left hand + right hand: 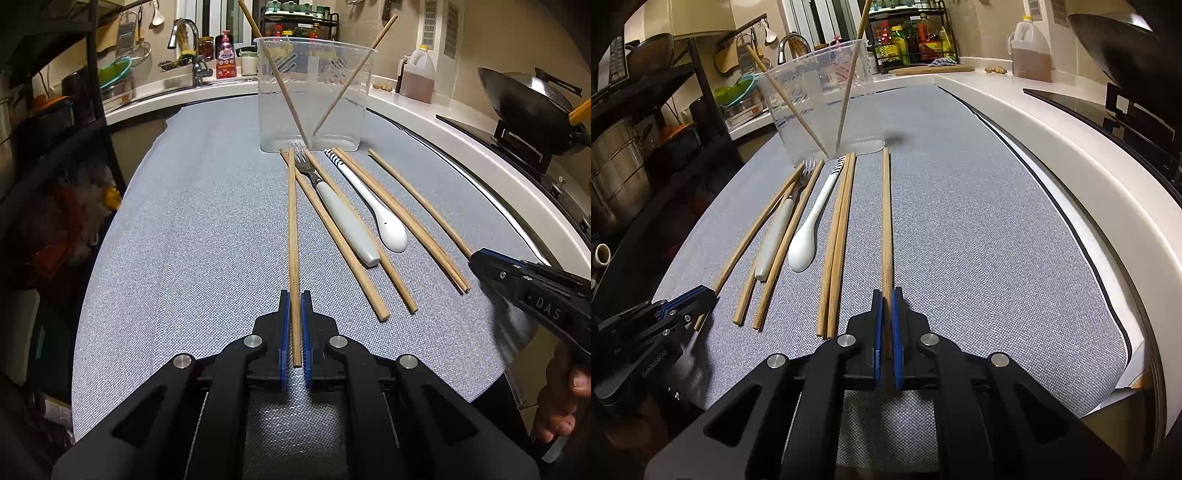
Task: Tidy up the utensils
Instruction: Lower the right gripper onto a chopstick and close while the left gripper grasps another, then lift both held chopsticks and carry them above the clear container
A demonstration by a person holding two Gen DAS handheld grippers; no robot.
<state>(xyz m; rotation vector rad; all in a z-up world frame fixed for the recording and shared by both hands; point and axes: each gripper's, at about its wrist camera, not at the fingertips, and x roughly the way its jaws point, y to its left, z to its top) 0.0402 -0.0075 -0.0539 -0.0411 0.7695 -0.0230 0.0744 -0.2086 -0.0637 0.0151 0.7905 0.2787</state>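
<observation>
Left gripper (295, 306) pinching leftmost chopstick (293, 221); right gripper (886, 306) pinching rightmost chopstick (886, 214). Beyond jaws: fork (332, 199), spoon (373, 206), clear container (314, 96).

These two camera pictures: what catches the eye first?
Each gripper, left gripper and right gripper, is clamped on one wooden chopstick's near end. Between them on the grey mat lie more chopsticks, a fork and a white spoon. Behind stands a clear plastic holder with two crossed chopsticks.
</observation>
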